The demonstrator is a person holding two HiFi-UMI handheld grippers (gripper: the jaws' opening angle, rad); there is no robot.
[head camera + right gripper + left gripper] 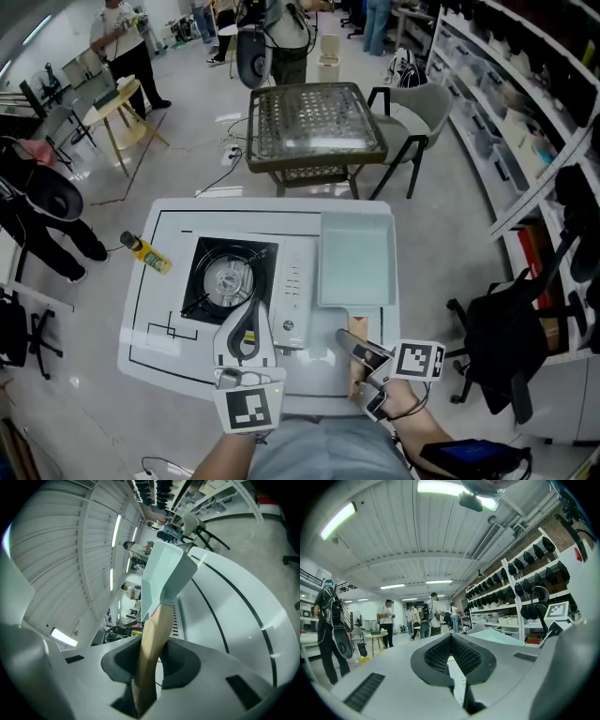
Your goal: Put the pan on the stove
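On the white worktop [178, 349], the stove [246, 281] sat left of centre, its round burner [228, 278] set in a black square. Just to its right was the square pale-green pan [356, 261], with its wooden handle [357, 377] pointing back toward the person. The right hand-held gripper [362, 354] was clamped on that handle. In the right gripper view the handle [150, 653] ran straight between the two dark pads, both pressing on it, and the pan [161, 571] showed beyond. Whether the pan's base touched the worktop could not be told. The left hand-held gripper [253, 315] hung over the stove's near edge, pointing toward the burner. In the left gripper view that hand-held gripper [451, 641] had its tips together, with nothing between them. Black lines were marked across the worktop. Beyond it stood a glass-topped table [314, 122] and a grey chair [417, 108].
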